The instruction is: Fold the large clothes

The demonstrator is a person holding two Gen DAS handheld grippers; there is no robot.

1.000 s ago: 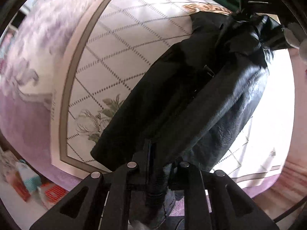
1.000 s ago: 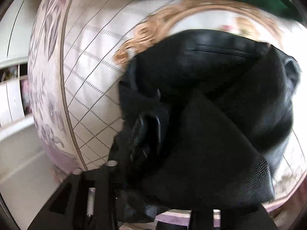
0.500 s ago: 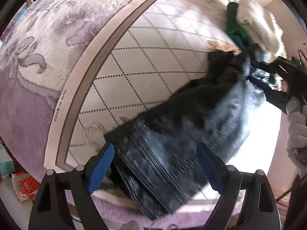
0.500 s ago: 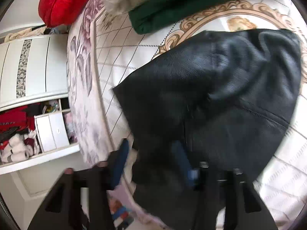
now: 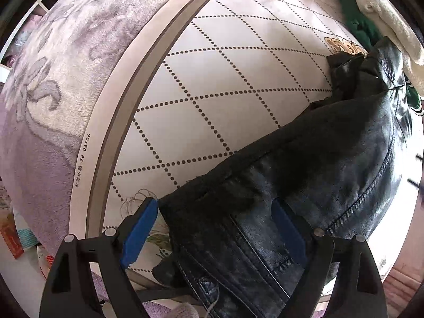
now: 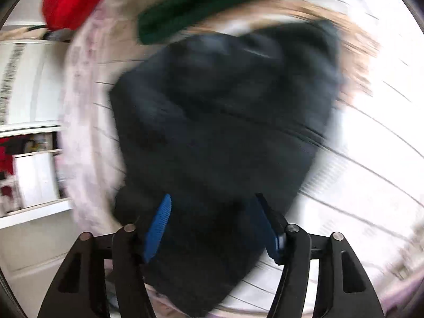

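On patterned rug (image 5: 217, 111): black leather jacket (image 5: 331, 175) lying folded. My left tongs (image 5: 214, 228) and right tongs (image 6: 214, 225) both released, hovering above. I should regrip hem squarely, fold slowly.

Under my view lies a cream mat (image 5: 238, 100) with a dotted diamond grid and a brown border — it rests on a fuzzy purple flowered blanket (image 5: 53, 100). At the far end I see a green garment (image 5: 357, 23) with a cream fleecy one (image 5: 384, 18) just beside it. From my right side, badly blurred, a red bundle (image 6: 74, 0) sits beyond the green one — white shelves (image 6: 29, 122) stand off the bed's edge.
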